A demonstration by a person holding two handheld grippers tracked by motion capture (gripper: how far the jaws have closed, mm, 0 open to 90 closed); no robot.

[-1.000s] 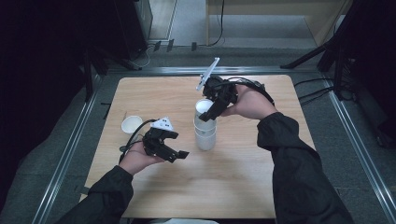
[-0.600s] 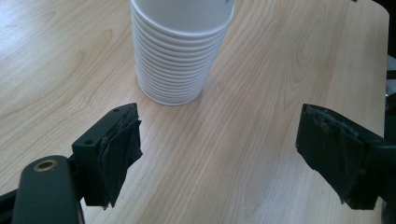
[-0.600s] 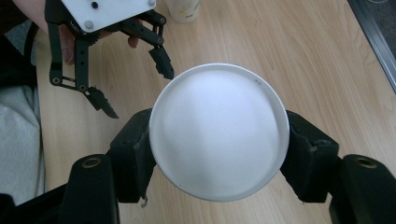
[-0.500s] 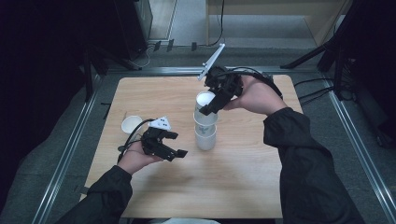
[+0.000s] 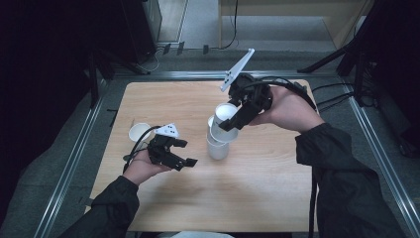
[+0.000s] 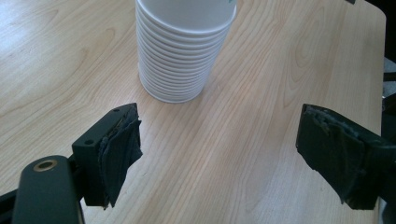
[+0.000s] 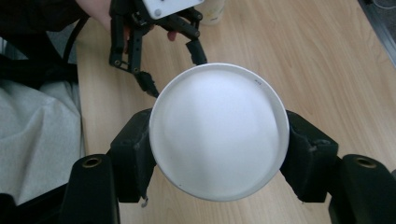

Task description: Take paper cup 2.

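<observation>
My right gripper (image 5: 230, 120) is shut on a white paper cup (image 5: 224, 113), held tilted just above a stack of white cups (image 5: 218, 148) at mid-table. In the right gripper view the cup's open mouth (image 7: 217, 121) sits between the two pads of the right gripper (image 7: 218, 161), which press on its sides. My left gripper (image 5: 186, 152) hovers low to the left of the stack, open. Its jaws have just narrowed a little and nothing is between them. The left gripper view shows the stack (image 6: 182, 51) ahead of the left gripper (image 6: 224, 144), apart from its pads.
A single white cup (image 5: 139, 131) stands upright near the left edge of the wooden table (image 5: 277, 198), behind my left hand. Metal rails frame the table. Cables trail off at the right.
My right gripper has risen and moved back with the cup, lifting it off the stack. The left hand has stayed in place.
</observation>
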